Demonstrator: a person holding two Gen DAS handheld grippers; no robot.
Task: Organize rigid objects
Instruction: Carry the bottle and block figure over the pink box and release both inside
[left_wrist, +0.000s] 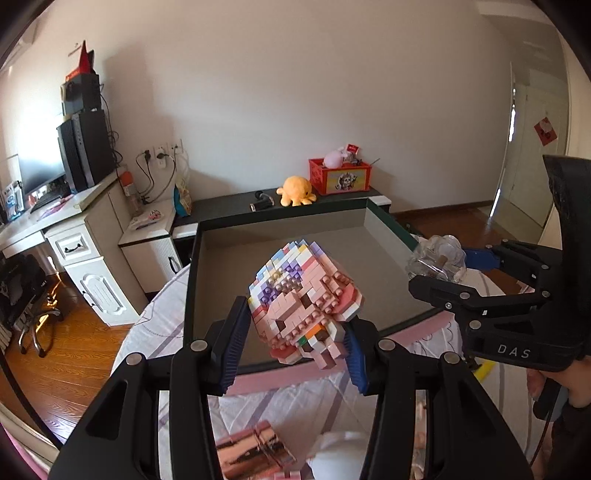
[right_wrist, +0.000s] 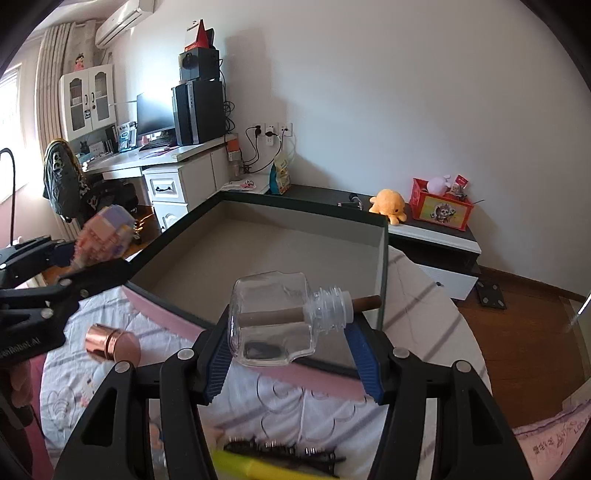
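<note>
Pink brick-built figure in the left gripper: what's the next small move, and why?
Probably carry the pink brick-built figure a little forward over the dark-rimmed grey tray and lower it before opening. The left gripper grips it above the tray's near rim, and the right gripper with its clear glass bottle hangs off to the side.

- Brick figure (left_wrist: 304, 302) hangs mid-frame over the tray's (left_wrist: 280, 220) near rim.
- Glass bottle (left_wrist: 437, 260) sits right of it, at the tray's right edge.
- Plush octopus (left_wrist: 296, 190) on the ledge behind.

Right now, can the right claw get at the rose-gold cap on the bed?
Probably not as it stands: the right claw is shut on the glass bottle, so it has no free grip. The rose-gold cap itself lies uncovered.
</note>
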